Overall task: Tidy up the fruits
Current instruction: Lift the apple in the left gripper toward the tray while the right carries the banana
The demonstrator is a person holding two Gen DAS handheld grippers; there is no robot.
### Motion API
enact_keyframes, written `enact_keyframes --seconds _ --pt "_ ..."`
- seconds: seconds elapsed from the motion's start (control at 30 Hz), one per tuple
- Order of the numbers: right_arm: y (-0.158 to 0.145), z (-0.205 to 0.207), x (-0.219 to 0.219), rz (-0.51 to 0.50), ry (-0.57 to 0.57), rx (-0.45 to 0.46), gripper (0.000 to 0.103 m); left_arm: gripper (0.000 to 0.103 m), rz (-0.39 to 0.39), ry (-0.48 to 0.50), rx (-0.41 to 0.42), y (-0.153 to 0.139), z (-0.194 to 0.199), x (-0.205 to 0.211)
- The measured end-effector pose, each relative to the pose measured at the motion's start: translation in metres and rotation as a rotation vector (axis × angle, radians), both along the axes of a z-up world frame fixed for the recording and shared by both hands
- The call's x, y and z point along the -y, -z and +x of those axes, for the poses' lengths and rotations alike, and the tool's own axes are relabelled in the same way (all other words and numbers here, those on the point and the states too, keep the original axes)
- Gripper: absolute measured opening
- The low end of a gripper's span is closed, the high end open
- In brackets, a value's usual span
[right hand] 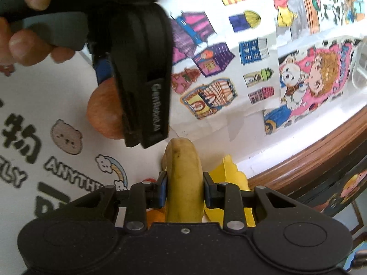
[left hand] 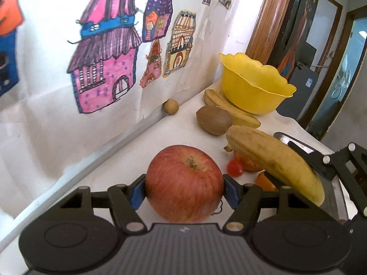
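Observation:
A red apple (left hand: 184, 182) is clamped between the blue pads of my left gripper (left hand: 184, 189), above the white table. To its right my right gripper (right hand: 184, 191) is shut on a yellow banana (left hand: 277, 160), which hangs in the air; the same banana (right hand: 184, 183) fills the centre of the right wrist view. A yellow scalloped bowl (left hand: 254, 84) stands at the far right corner of the table. In the right wrist view the apple (right hand: 104, 112) shows partly behind the left gripper's black body, and the bowl's rim (right hand: 229, 171) peeks from behind the banana.
On the table lie a kiwi (left hand: 214, 120), a second banana (left hand: 231, 110), a small brown round fruit (left hand: 170, 106) by the wall, a red cherry tomato (left hand: 235, 167) and orange pieces (left hand: 265, 181). Drawings cover the wall (left hand: 68, 119) on the left. A person's hand (right hand: 25, 39) holds the left gripper.

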State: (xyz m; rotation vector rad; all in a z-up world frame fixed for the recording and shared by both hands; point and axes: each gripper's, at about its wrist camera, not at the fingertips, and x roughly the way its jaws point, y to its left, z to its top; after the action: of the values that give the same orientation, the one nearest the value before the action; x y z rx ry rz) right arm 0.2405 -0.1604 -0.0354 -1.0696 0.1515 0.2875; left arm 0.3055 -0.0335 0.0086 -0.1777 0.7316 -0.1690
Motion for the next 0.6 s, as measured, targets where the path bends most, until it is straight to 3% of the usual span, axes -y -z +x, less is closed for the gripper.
enact_keyframes --seconds 0.6 --pt "-0.023 -0.06 0.019 0.011 -0.009 0.117 0.032 0.072 0.005 0.007 0.066 -0.039 -0.036 0.016"
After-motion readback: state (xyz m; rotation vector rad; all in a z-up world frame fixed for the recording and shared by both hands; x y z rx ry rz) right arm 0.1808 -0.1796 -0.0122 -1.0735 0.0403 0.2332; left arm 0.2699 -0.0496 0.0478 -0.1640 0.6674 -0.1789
